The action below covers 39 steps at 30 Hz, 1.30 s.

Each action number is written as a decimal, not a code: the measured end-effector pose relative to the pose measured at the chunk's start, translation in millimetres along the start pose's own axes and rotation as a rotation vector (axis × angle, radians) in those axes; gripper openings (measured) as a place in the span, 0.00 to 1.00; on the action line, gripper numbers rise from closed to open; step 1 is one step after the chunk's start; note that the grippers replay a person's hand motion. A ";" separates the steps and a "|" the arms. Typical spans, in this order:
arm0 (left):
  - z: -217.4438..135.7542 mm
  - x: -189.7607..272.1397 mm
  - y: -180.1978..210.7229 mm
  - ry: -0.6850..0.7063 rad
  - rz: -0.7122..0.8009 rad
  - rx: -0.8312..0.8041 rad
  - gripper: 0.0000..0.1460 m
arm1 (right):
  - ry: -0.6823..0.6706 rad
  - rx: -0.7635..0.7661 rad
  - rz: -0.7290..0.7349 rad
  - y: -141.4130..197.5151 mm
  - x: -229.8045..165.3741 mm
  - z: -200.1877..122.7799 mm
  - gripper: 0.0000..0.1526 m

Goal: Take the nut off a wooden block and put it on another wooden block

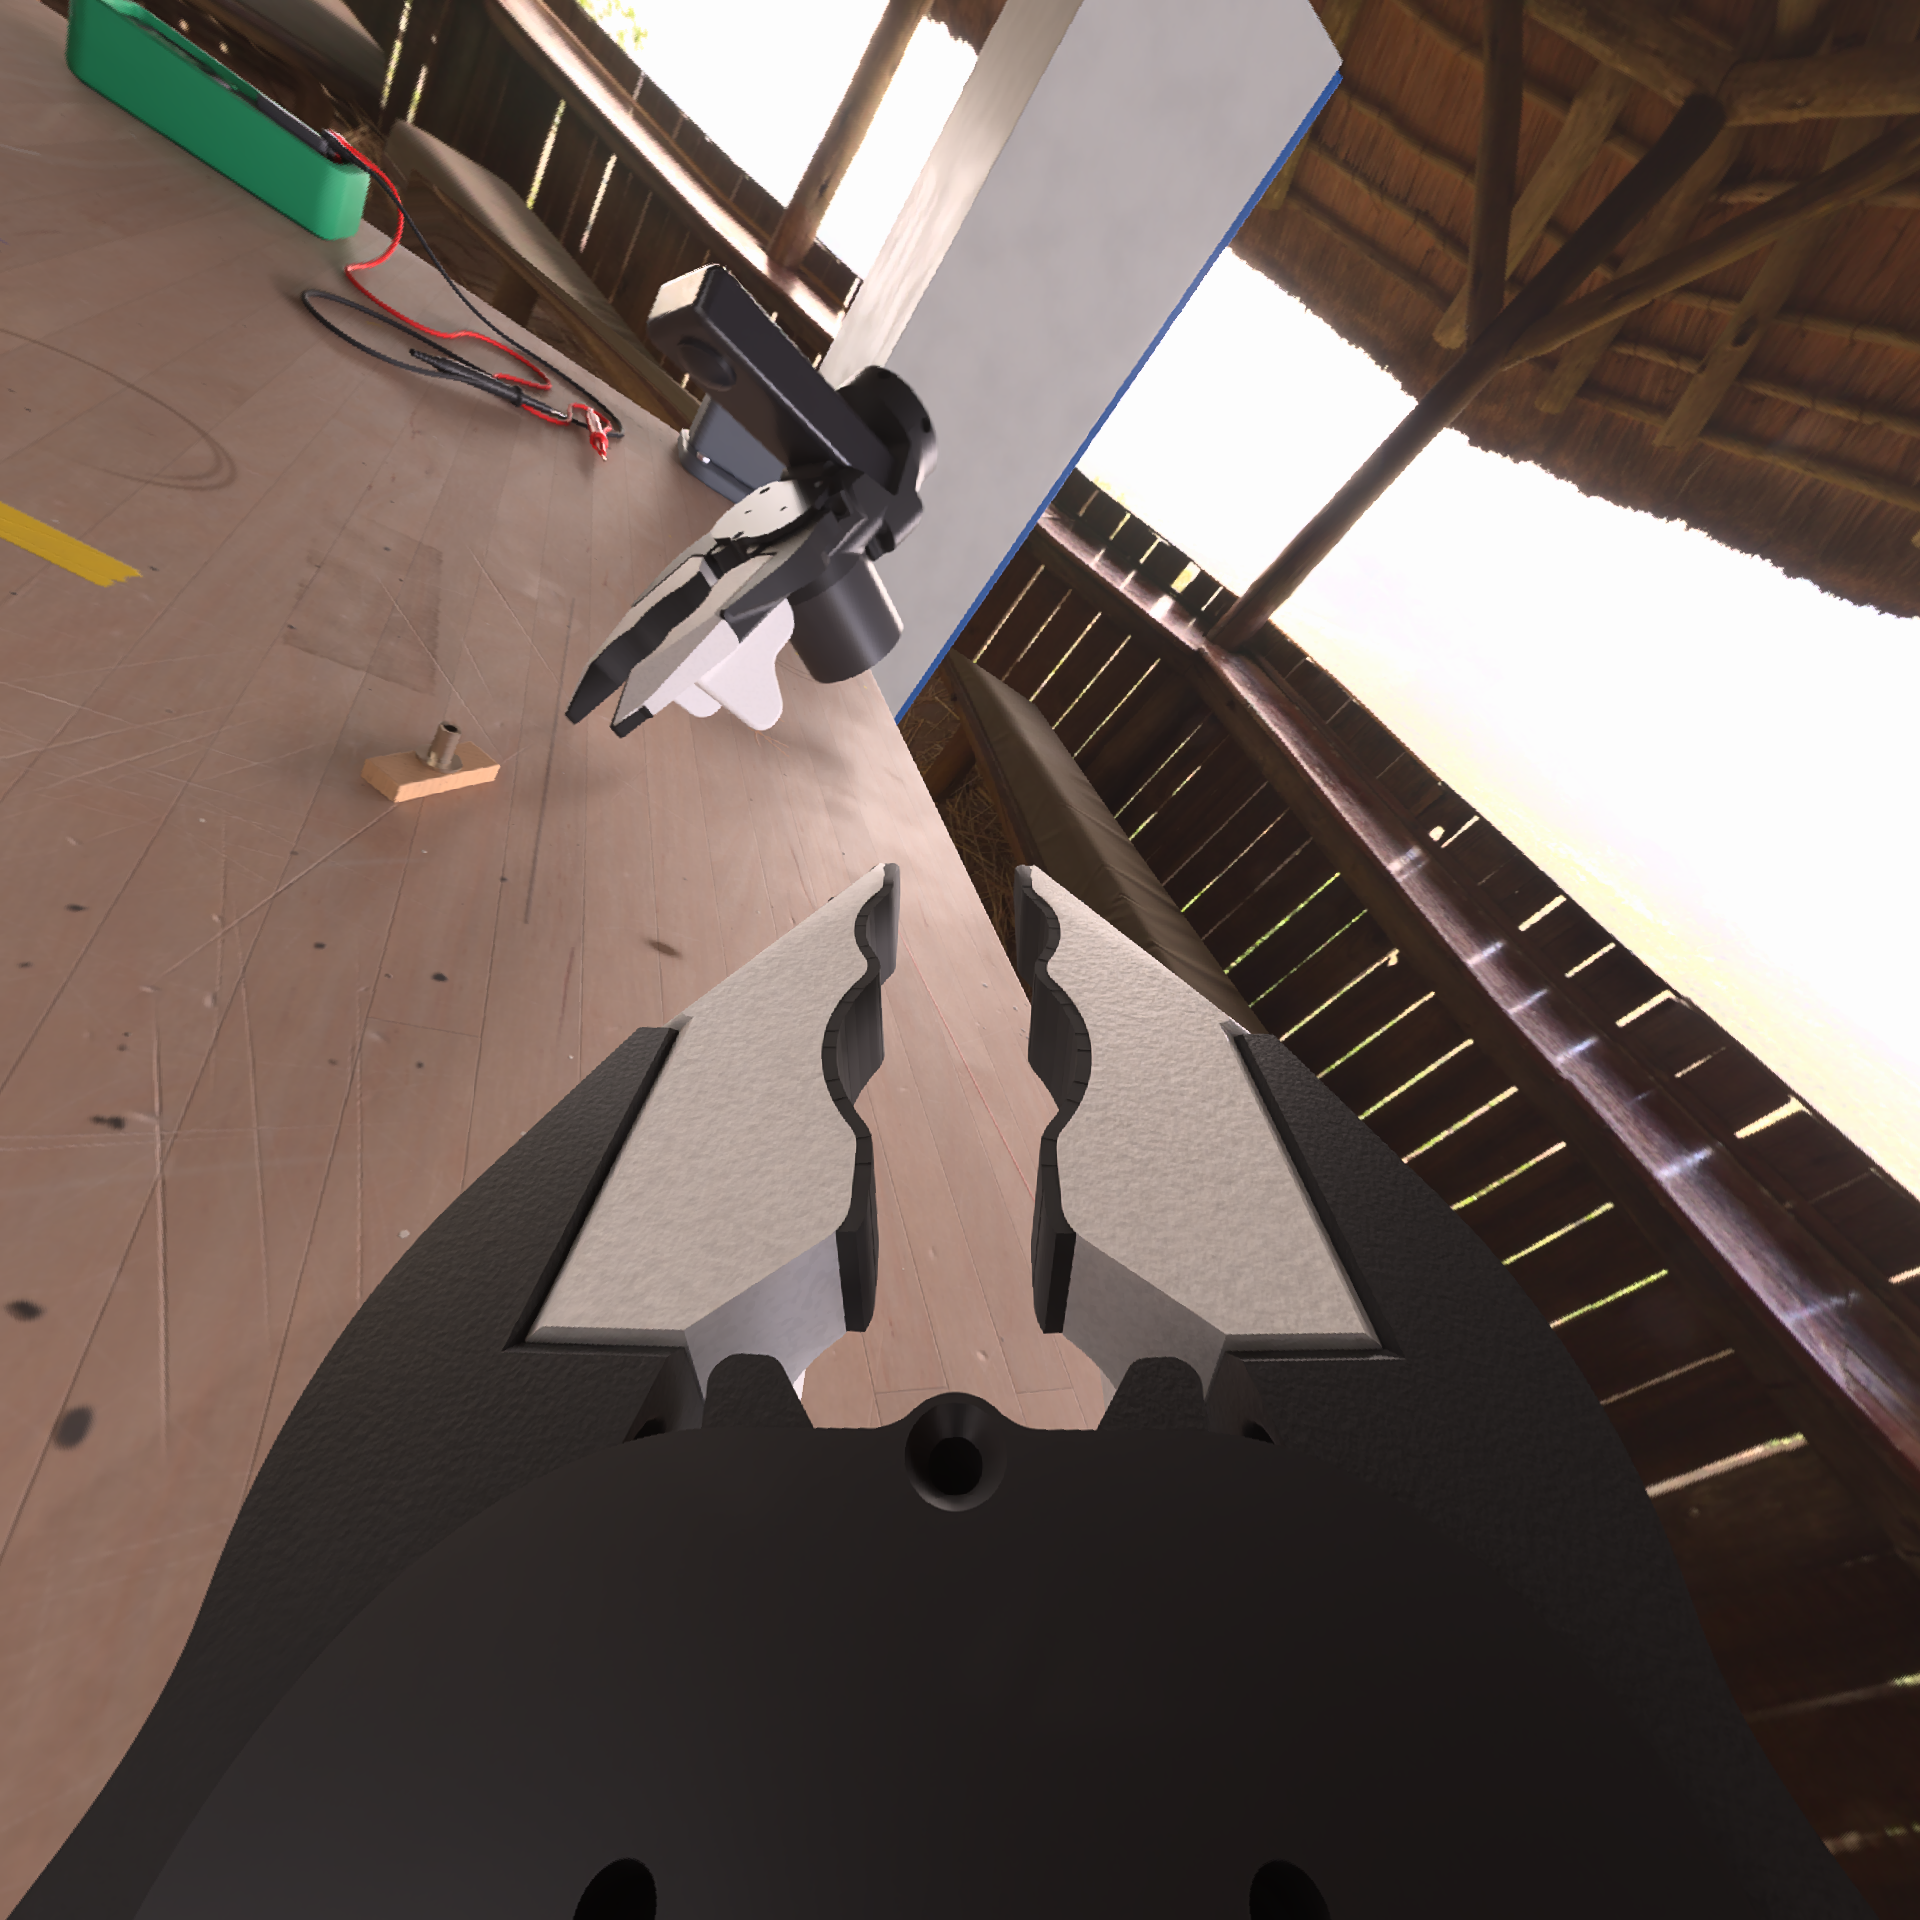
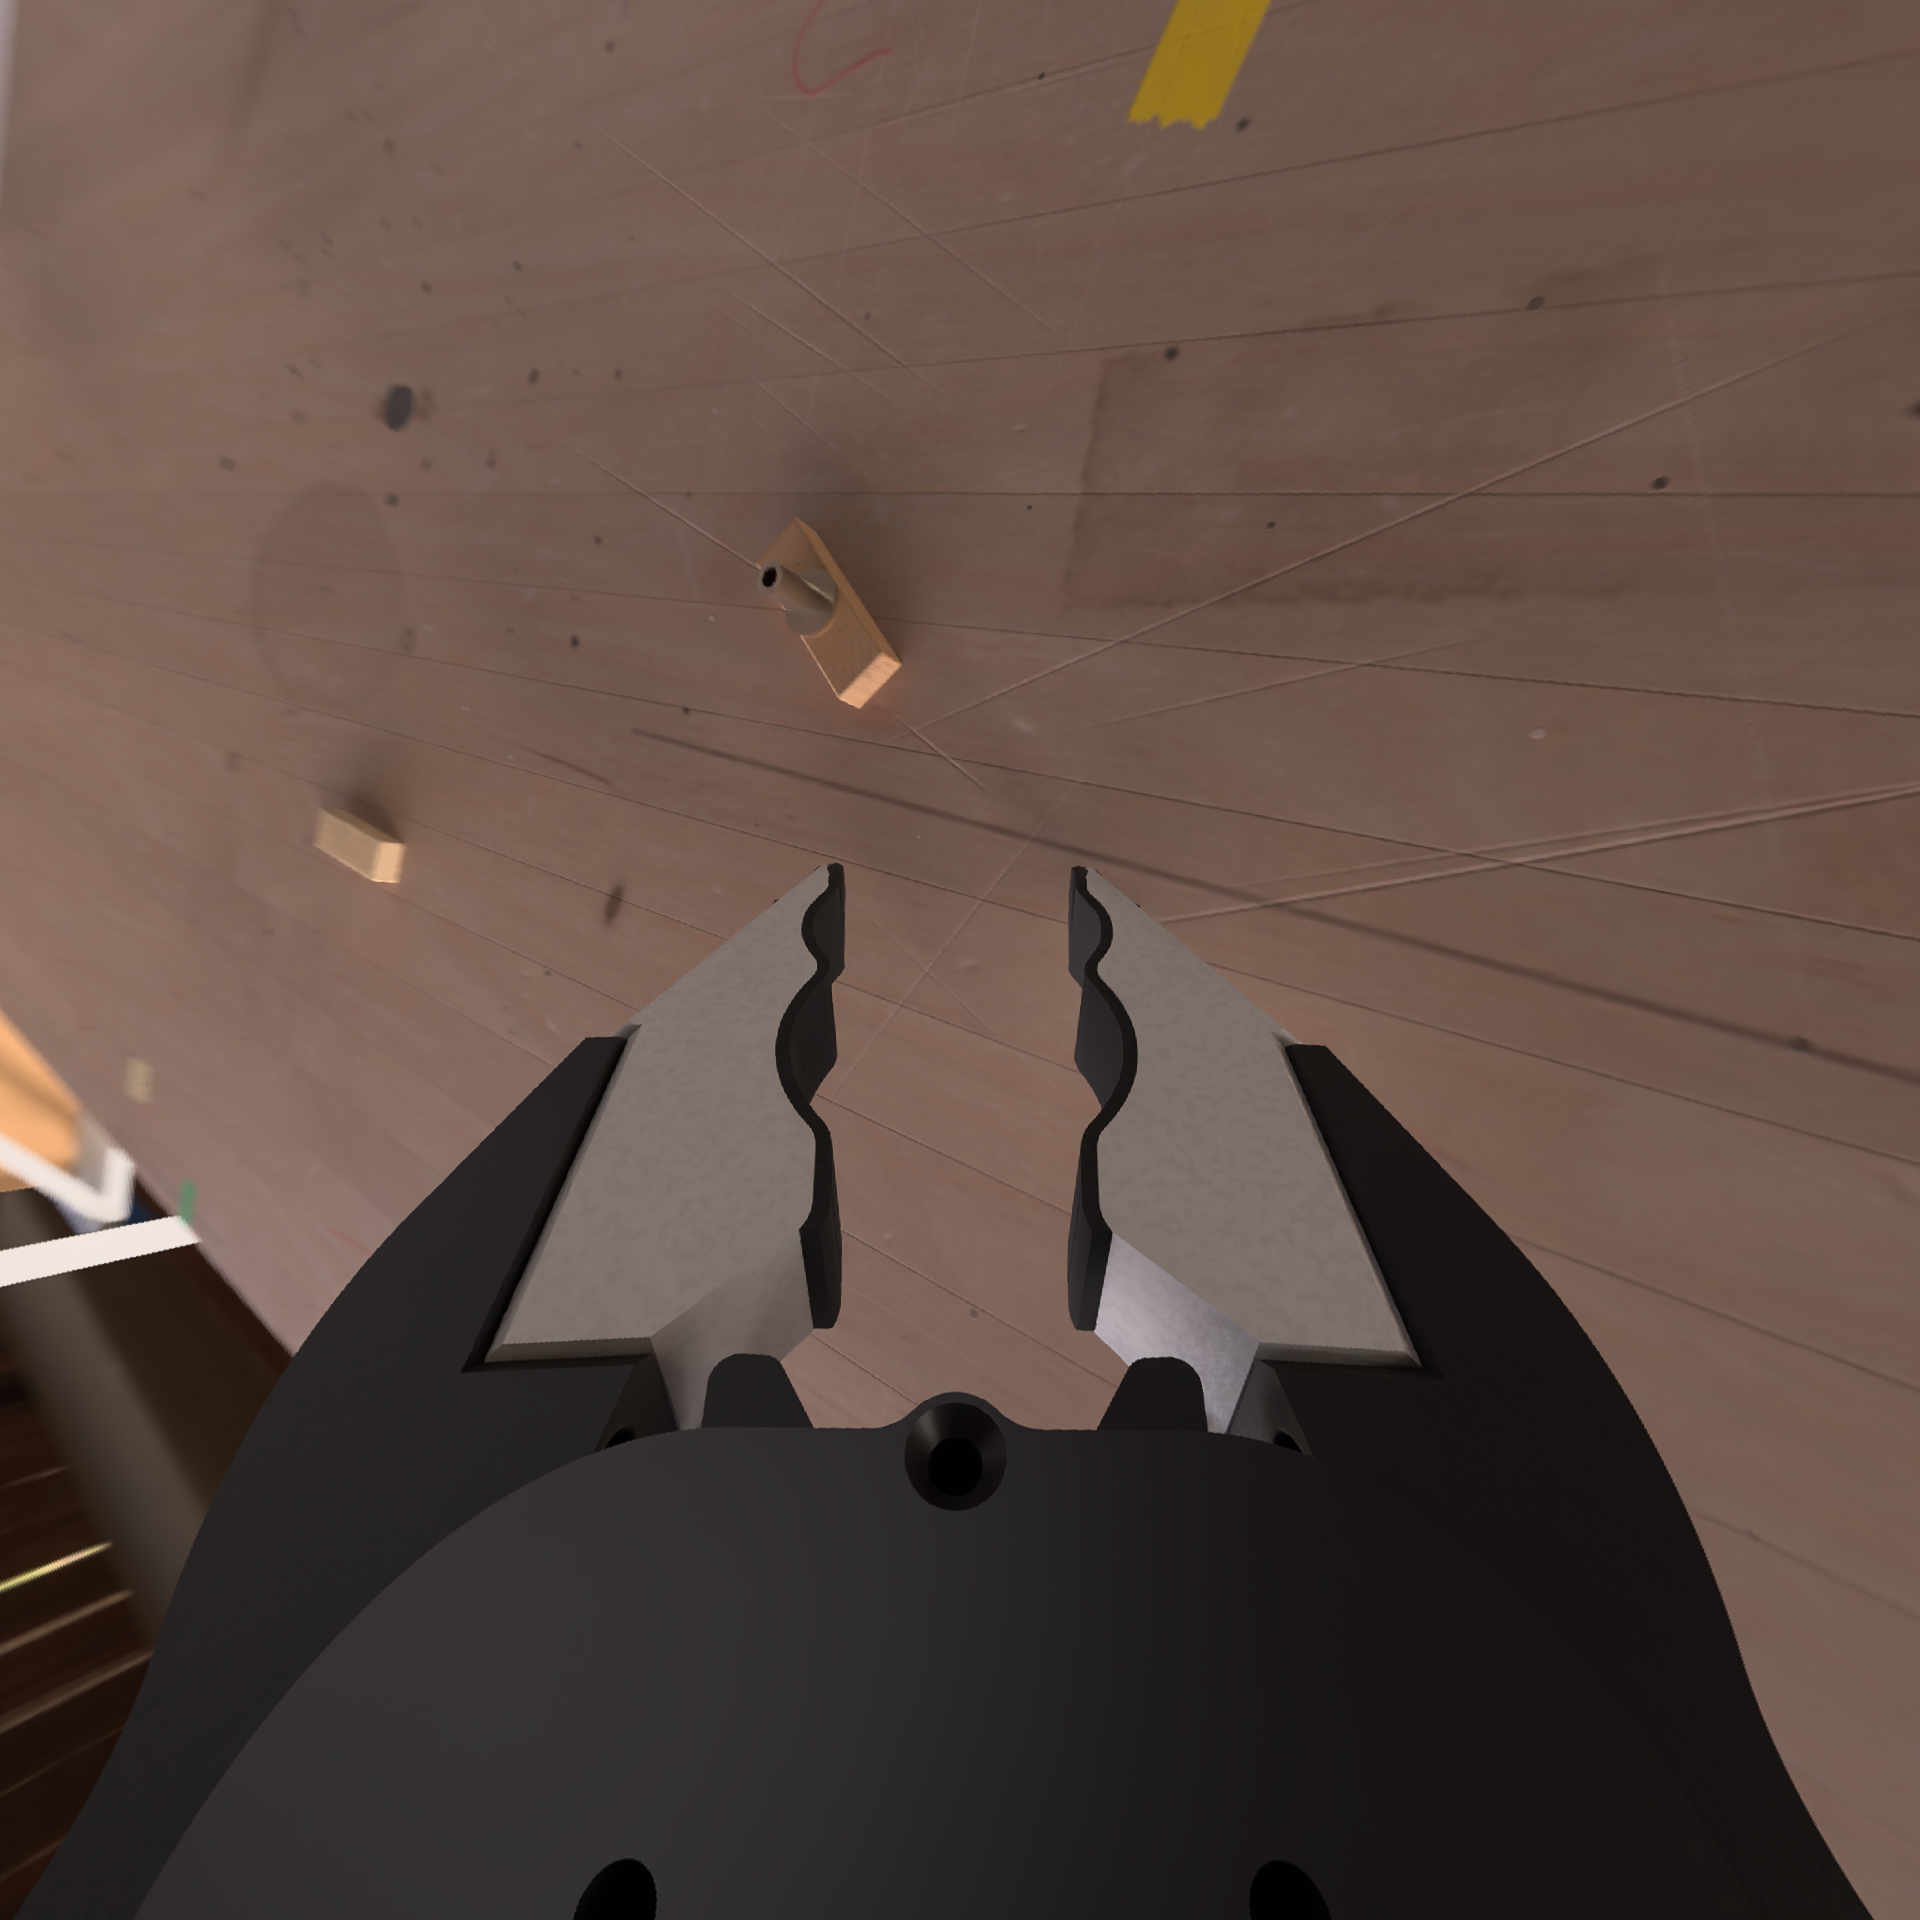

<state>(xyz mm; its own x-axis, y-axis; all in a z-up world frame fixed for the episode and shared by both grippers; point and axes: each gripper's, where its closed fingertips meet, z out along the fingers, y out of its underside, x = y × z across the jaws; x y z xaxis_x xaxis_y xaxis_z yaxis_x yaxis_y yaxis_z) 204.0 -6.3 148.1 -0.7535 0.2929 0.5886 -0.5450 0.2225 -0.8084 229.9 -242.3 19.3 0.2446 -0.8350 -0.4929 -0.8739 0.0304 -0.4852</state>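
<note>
A small metal nut (image 2: 794, 592) stands upright on a light wooden block (image 2: 840, 627) on the brown table. A second, bare wooden block (image 2: 361, 845) lies to the left of it in the right wrist view. My right gripper (image 2: 954, 883) is open and empty, hovering above the table short of the block with the nut. In the left wrist view the nut (image 1: 444, 746) and its block (image 1: 430, 775) lie far ahead on the left, with the right gripper (image 1: 603, 709) hanging above them. My left gripper (image 1: 956, 883) is open and empty near the table's edge.
A green box (image 1: 208, 125) with red and black cables (image 1: 457, 343) sits at the far end of the table. A strip of yellow tape (image 2: 1200, 62) lies on the tabletop. A grey panel (image 1: 1049, 312) stands beside the table edge. A wooden railing (image 1: 1455, 1039) runs beyond it.
</note>
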 end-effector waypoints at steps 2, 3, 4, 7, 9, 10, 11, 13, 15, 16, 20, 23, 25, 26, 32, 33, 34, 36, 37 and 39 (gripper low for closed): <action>-1.6 -0.4 -1.0 -0.007 0.003 0.003 0.15 | 0.077 -0.008 -0.040 0.2 2.3 -5.4 0.29; -2.9 -0.5 -1.9 -0.011 0.006 0.007 0.15 | 0.117 -0.006 -0.064 -1.1 3.1 -9.2 0.30; -4.8 -0.8 -3.2 -0.020 0.013 0.012 0.15 | 0.160 0.009 -0.094 -4.2 3.1 -14.0 0.30; -13.2 -4.7 -9.5 -0.078 0.059 0.037 0.15 | 0.262 0.115 -0.230 -23.8 -8.6 -31.2 0.29; -20.9 -10.5 -14.4 -0.153 0.115 0.056 0.14 | 0.308 0.244 -0.384 -46.8 -28.0 -44.3 0.29; -25.3 -13.6 -17.6 -0.196 0.150 0.071 0.14 | 0.351 0.334 -0.482 -61.0 -39.6 -53.0 0.31; -29.4 -16.2 -21.0 -0.236 0.184 0.088 0.13 | 0.414 0.428 -0.581 -74.7 -51.1 -62.7 0.33; -36.6 -19.3 -27.6 -0.297 0.240 0.121 0.13 | 0.550 0.580 -0.754 -97.2 -74.7 -80.8 0.35; -42.0 -20.7 -32.6 -0.343 0.284 0.143 0.13 | 0.609 0.606 -0.838 -109.9 -92.9 -85.2 0.34; -43.9 -20.6 -34.6 -0.362 0.303 0.153 0.13 | 0.589 0.555 -0.853 -111.3 -99.0 -78.3 0.34; -46.8 -16.2 -38.5 -0.364 0.325 0.174 0.12 | 0.310 0.180 -0.810 -88.0 -99.4 -17.6 0.26; -48.1 -15.3 -39.2 -0.362 0.326 0.180 0.12 | 0.210 0.064 -0.804 -71.6 -78.3 18.8 0.19; -47.6 -16.1 -38.3 -0.354 0.316 0.180 0.12 | 0.179 0.049 -0.839 -64.1 -68.3 33.2 0.16; -46.9 -16.5 -37.5 -0.346 0.306 0.177 0.12 | 0.153 0.020 -0.855 -57.9 -63.8 39.2 0.15; -41.9 -17.2 -33.0 -0.322 0.284 0.146 0.13 | 0.093 -0.044 -0.869 -48.6 -53.4 53.2 0.15; -41.3 -17.6 -31.9 -0.323 0.283 0.138 0.13 | 0.110 -0.053 -0.868 -49.0 -50.4 53.8 0.15; -40.7 -18.0 -31.1 -0.323 0.282 0.131 0.13 | 0.121 -0.062 -0.868 -49.0 -48.2 54.6 0.14; -39.8 -18.1 -29.9 -0.320 0.278 0.124 0.13 | 0.120 -0.066 -0.865 -48.5 -45.7 56.7 0.14; -39.5 -18.0 -29.5 -0.318 0.276 0.121 0.13 | 0.117 -0.070 -0.861 -47.6 -44.3 57.7 0.13; -39.5 -18.1 -29.1 -0.319 0.275 0.117 0.13 | 0.123 -0.082 -0.852 -45.7 -40.3 58.9 0.12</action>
<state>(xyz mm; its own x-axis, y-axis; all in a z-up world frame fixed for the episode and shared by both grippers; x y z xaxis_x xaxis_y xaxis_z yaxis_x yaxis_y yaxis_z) 248.0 18.7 161.3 -0.9424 0.0210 0.3339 -0.3320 0.0637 -0.9411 284.7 -177.7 18.8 0.7873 -0.6085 0.0995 -0.4417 -0.6692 -0.5976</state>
